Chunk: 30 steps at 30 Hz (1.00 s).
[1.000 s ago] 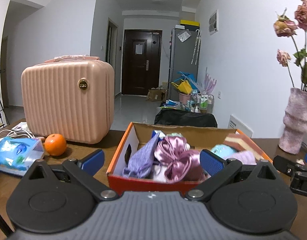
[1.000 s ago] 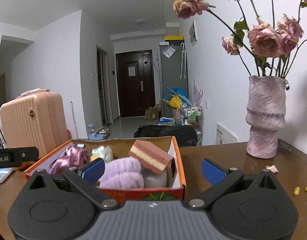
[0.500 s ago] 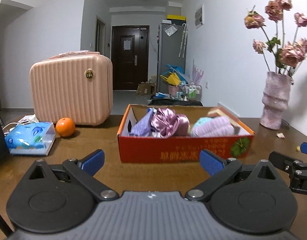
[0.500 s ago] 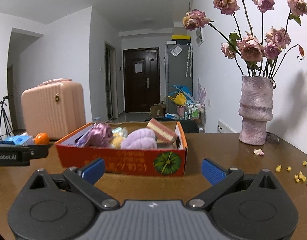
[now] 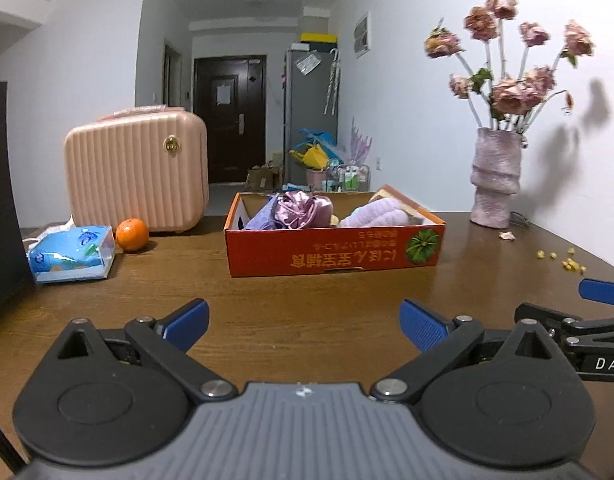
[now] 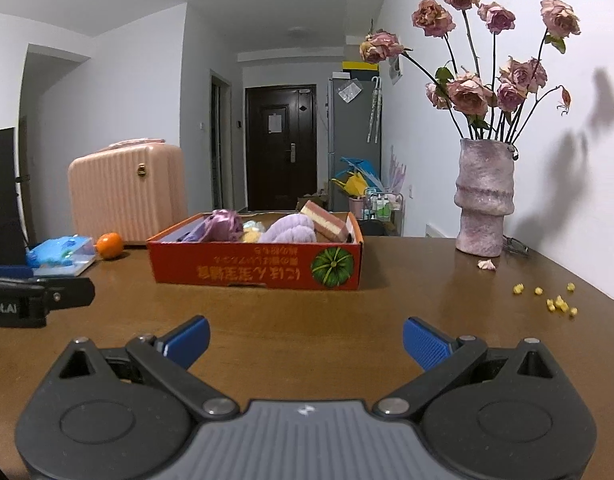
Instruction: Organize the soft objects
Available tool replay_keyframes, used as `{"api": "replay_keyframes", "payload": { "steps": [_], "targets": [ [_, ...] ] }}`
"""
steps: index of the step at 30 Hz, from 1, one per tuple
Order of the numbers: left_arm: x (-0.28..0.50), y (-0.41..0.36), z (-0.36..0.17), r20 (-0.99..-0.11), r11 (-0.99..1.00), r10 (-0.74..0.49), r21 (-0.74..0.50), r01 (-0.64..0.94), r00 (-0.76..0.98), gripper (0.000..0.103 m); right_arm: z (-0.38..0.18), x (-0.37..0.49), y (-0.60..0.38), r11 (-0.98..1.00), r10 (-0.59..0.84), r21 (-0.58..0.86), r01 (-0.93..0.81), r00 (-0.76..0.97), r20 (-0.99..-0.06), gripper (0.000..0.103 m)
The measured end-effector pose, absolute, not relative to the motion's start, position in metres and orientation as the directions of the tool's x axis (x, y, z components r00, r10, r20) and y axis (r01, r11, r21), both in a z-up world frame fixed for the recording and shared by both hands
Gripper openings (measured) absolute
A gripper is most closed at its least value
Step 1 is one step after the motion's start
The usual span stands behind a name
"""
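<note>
We judge the sorting finished: soft purple cloths (image 6: 291,230) fill the orange cardboard box (image 5: 335,256); our left gripper (image 5: 303,322) and right gripper (image 6: 305,338) hang spread, empty.

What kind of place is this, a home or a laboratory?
Most likely a lived-in home: a wooden table with a vase of dried roses, a refrigerator and an entrance door down the hallway.

One box (image 5: 335,255), one orange (image 5: 132,234), one vase (image 5: 495,178).
</note>
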State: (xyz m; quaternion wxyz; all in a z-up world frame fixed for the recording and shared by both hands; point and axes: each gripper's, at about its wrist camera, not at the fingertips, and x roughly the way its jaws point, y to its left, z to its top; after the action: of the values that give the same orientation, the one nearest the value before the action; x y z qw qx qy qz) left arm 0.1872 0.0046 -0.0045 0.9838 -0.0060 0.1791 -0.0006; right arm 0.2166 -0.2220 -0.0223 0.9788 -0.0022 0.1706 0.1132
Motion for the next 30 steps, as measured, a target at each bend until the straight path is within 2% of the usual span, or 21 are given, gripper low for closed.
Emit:
{"api": "replay_keyframes", "payload": {
  "steps": [12,30],
  "targets": [
    [0.117,-0.010,-0.015,-0.340,0.997,-0.072,-0.020,0.069,0.938,0.103,-0.017,0.138,-0.226,0.965,0.254,0.013,-0.263,0.916,-0.312,0.103],
    [0.109,-0.009,-0.012,-0.324,0.997,-0.071,-0.020,0.069,0.943,0.103,-0.005,0.114,-0.227,0.962,0.264,0.003,-0.273,0.929,-0.259,0.103]
  ]
}}
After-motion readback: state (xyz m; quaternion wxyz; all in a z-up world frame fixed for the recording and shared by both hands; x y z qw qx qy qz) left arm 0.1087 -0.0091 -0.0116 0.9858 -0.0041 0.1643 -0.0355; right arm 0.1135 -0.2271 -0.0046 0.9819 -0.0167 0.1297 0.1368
